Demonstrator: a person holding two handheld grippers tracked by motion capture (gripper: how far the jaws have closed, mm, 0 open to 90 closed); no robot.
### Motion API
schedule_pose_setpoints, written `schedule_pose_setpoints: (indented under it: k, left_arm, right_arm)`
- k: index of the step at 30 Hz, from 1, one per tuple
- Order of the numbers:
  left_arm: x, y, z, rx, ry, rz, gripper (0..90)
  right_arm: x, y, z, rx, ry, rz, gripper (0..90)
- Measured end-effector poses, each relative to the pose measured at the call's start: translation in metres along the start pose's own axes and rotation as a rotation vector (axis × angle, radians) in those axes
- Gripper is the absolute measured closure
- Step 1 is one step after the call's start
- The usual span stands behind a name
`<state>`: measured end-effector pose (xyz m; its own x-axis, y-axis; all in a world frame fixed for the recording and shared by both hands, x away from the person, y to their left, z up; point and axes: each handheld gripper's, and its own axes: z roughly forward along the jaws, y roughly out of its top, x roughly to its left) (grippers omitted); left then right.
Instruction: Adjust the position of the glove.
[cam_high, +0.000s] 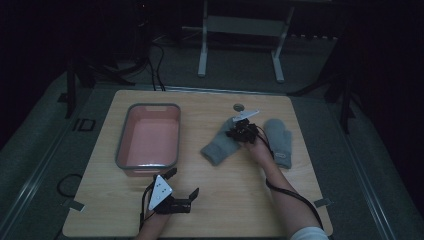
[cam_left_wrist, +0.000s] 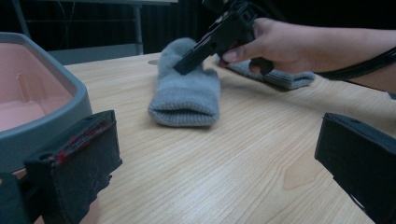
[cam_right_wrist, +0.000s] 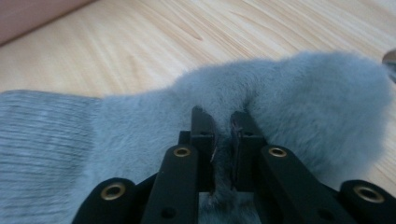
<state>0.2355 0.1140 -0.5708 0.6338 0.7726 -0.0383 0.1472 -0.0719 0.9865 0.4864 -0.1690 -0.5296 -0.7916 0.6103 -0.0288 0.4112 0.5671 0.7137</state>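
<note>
One mitten (cam_right_wrist: 289, 93) pinched between right tongs (cam_right_wrist: 223, 126)

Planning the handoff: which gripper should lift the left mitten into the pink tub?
Right. The right gripper is already pinched shut on the left mitten, fabric bunched between its jaws. The left gripper sits open near the pink tub, away from both mittens.

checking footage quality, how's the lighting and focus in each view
High view: dim and underexposed, surroundings nearly black, table readable. Left gripper view: brighter, mitten fairly sharp, near jaws soft. Right gripper view: well lit, the mitten's fuzzy fabric soft, background wood blurred.
</note>
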Motion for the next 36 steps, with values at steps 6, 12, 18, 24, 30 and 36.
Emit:
schedule_pose_setpoints:
  k: [6,12,18,24,30,36]
  left_arm:
    - [0.000,0.000,0.000,0.001,0.002,0.002,0.4]
    - [-0.001,0.000,0.000,0.002,0.005,0.002,0.4]
    - [-0.001,0.000,0.000,0.003,0.005,0.005,0.4]
    - [-0.001,0.000,0.000,0.003,0.004,0.006,0.3]
    - [-0.001,0.000,0.000,0.004,0.003,0.011,0.4]
    - [-0.001,0.000,0.000,0.004,0.003,0.011,0.4]
  right_arm:
    - [0.012,0.001,-0.027,-0.043,0.170,-0.076,85.3]
    - [0.032,0.004,-0.058,-0.057,0.342,-0.193,85.5]
    - [0.043,-0.004,-0.056,-0.018,0.423,-0.266,85.3]
    - [0.041,-0.017,-0.024,0.072,0.414,-0.277,80.6]
    - [0.041,-0.021,-0.013,0.072,0.361,-0.244,48.4]
    - [0.042,-0.018,-0.022,0.052,0.335,-0.228,33.0]
